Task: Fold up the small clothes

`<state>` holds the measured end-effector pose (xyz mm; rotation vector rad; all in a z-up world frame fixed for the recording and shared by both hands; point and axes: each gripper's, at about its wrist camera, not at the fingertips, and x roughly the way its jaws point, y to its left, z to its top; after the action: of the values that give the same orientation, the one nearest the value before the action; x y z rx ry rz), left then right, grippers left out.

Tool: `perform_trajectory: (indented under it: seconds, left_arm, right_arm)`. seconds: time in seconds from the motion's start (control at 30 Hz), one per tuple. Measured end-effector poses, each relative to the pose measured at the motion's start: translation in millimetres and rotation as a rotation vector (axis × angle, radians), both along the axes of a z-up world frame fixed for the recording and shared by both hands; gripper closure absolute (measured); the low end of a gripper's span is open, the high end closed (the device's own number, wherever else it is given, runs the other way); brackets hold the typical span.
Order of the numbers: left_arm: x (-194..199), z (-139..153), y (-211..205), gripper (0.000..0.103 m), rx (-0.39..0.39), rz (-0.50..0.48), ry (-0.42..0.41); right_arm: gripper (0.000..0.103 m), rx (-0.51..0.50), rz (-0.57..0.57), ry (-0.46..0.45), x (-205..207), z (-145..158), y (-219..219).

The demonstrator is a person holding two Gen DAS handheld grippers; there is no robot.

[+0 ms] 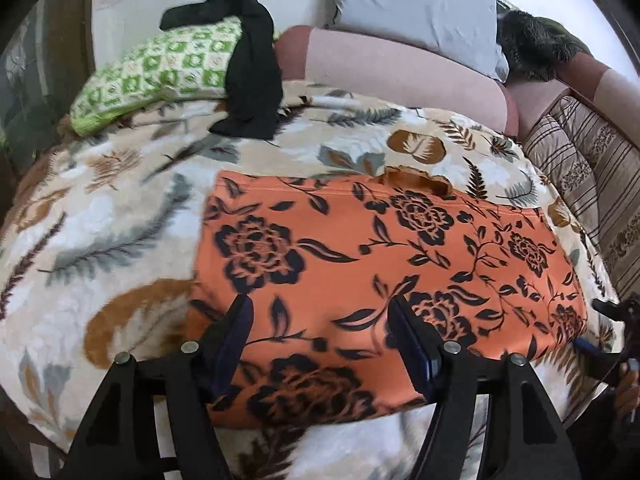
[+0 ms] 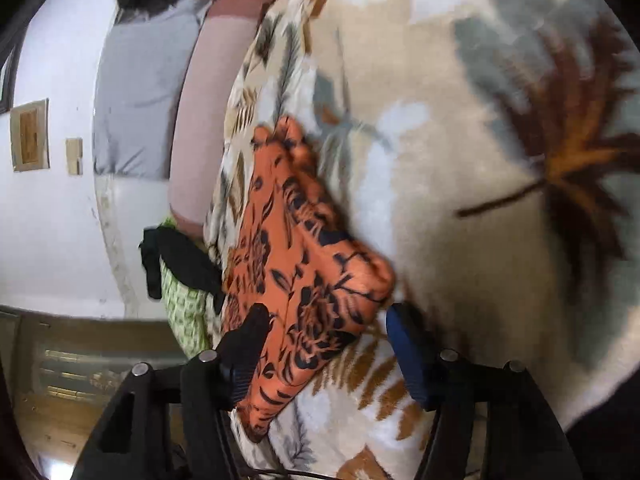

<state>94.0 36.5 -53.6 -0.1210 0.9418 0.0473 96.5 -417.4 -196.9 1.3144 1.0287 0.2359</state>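
An orange cloth with a black flower print (image 1: 360, 264) lies folded flat on a floral blanket (image 1: 100, 208). My left gripper (image 1: 320, 314) hovers open at the cloth's near edge, its two fingers straddling a wide strip of it without pinching it. At the cloth's right end, my right gripper (image 1: 600, 328) shows at the picture's edge. In the right wrist view, which is rolled sideways, the right gripper (image 2: 326, 316) is open around the end of the orange cloth (image 2: 304, 272). Its left finger (image 2: 250, 332) lies over the cloth, and its blue-padded finger (image 2: 404, 344) stands apart on the blanket (image 2: 460, 160).
A green patterned pillow (image 1: 160, 68) lies at the back left with a black garment (image 1: 252, 76) draped over it. Behind are a pink bolster (image 1: 400, 72) and a grey pillow (image 1: 416, 4). A striped cushion (image 1: 580, 168) borders the right side.
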Motion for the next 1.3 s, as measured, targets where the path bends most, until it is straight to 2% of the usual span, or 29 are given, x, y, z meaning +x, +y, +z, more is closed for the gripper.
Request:
perform_trajectory:
  seconds: [0.1, 0.17, 0.2, 0.27, 0.33, 0.37, 0.4, 0.43, 0.47, 0.5, 0.53, 0.6, 0.67, 0.77, 0.83, 0.9, 0.93, 0.97, 1.0, 1.07, 1.1, 1.13, 1.2, 1.27, 1.3]
  left_arm:
    - [7.1, -20.5, -4.1, 0.033, -0.010, 0.011, 0.076]
    - [8.8, -24.7, -5.6, 0.033, -0.017, 0.033, 0.095]
    - [5.0, -20.1, -7.0, 0.033, -0.023, 0.036, 0.078]
    - [-1.6, -6.5, -10.8, 0.033, -0.007, 0.018, -0.004]
    - [0.6, -8.7, -15.9, 0.033, 0.046, 0.010, -0.023]
    - [7.8, -21.7, -15.5, 0.033, 0.054, 0.001, 0.032]
    - [16.2, -41.0, -12.1, 0.033, 0.046, 0.001, 0.113]
    - [18.9, -51.1, -9.8, 0.033, 0.041, 0.007, 0.148]
    - [17.9, -53.0, -9.1, 0.032, 0.049, 0.007, 0.120]
    - [17.3, -50.1, -11.1, 0.032, 0.065, 0.000, 0.102]
    - [18.3, -49.1, -12.9, 0.032, 0.069, -0.008, 0.105]
    - [18.6, -49.6, -12.0, 0.032, 0.058, -0.010, 0.105]
    - [20.4, -50.6, -11.3, 0.032, 0.047, -0.010, 0.101]
    - [20.9, -51.3, -12.9, 0.031, 0.052, -0.013, 0.094]
    - [20.2, -51.9, -9.4, 0.031, 0.043, -0.014, 0.093]
    - [18.7, -51.6, -7.6, 0.031, 0.032, -0.016, 0.090]
    - [17.8, -51.7, -6.7, 0.030, 0.031, -0.018, 0.090]
    - [17.8, -52.0, -5.9, 0.030, 0.028, -0.023, 0.087]
    - [17.7, -52.1, -5.5, 0.030, 0.025, -0.026, 0.084]
    - [17.9, -53.7, -4.0, 0.029, 0.022, -0.035, 0.076]
    - [18.2, -54.5, -3.9, 0.028, 0.022, -0.036, 0.074]
    - [18.6, -54.4, -4.3, 0.028, 0.023, -0.036, 0.074]
    - [18.9, -49.3, -1.4, 0.028, 0.001, -0.035, 0.084]
    - [15.2, -35.0, 13.3, 0.029, -0.078, 0.009, 0.069]
    - [13.0, -29.2, 20.0, 0.028, -0.095, 0.029, 0.054]
  right_arm:
    - [0.040, 0.048, -0.045, 0.007, 17.4, -12.7, 3.6]
    - [0.091, -0.018, -0.090, 0.005, 24.3, -16.5, 1.7]
    - [0.092, -0.027, -0.103, 0.008, 19.2, -15.6, -1.9]
    - [0.092, -0.093, -0.092, -0.017, 11.8, -2.0, -2.2]
    - [0.091, -0.167, -0.046, -0.010, 10.8, 0.5, 0.2]
    - [0.087, -0.191, -0.004, 0.027, 14.8, -6.7, 3.8]
    - [0.086, -0.158, -0.005, 0.032, 15.0, -9.5, 2.2]
    - [0.080, -0.152, -0.001, 0.036, 14.6, -6.7, 0.0]
    - [0.076, -0.182, 0.022, 0.032, 14.8, 1.8, -2.5]
    - [0.068, -0.230, 0.029, 0.025, 14.5, 11.1, -5.2]
    - [0.055, -0.295, 0.020, -0.007, 14.0, 26.5, -11.0]
    - [0.037, -0.380, 0.010, -0.075, 19.4, 49.6, -22.8]
    - [0.036, -0.386, 0.042, -0.123, 42.6, 60.1, -27.5]
    - [0.036, -0.294, 0.208, -0.171, 106.2, 50.8, -15.6]
    - [0.036, -0.339, 0.318, -0.145, 151.2, 34.3, 0.9]
    - [0.036, -0.319, 0.375, -0.091, 183.6, 9.7, 12.5]
    - [0.041, -0.301, 0.377, -0.084, 191.5, 4.3, 14.7]
    - [0.054, -0.316, 0.350, -0.100, 197.0, 5.5, 13.2]
    - [0.089, -0.322, 0.326, -0.108, 196.9, 9.5, 9.8]
    - [0.090, -0.336, 0.239, -0.140, 190.2, 19.7, 3.4]
    - [0.090, -0.355, 0.230, -0.116, 189.1, 14.4, 2.6]
    - [0.090, -0.364, 0.236, -0.033, 186.7, -5.6, 2.4]
    - [0.087, -0.329, 0.208, -0.055, 181.2, -7.7, -0.9]
    - [0.071, -0.349, 0.165, -0.076, 171.0, 10.4, -4.8]
    - [0.056, -0.406, 0.148, -0.085, 164.4, 22.6, -6.2]
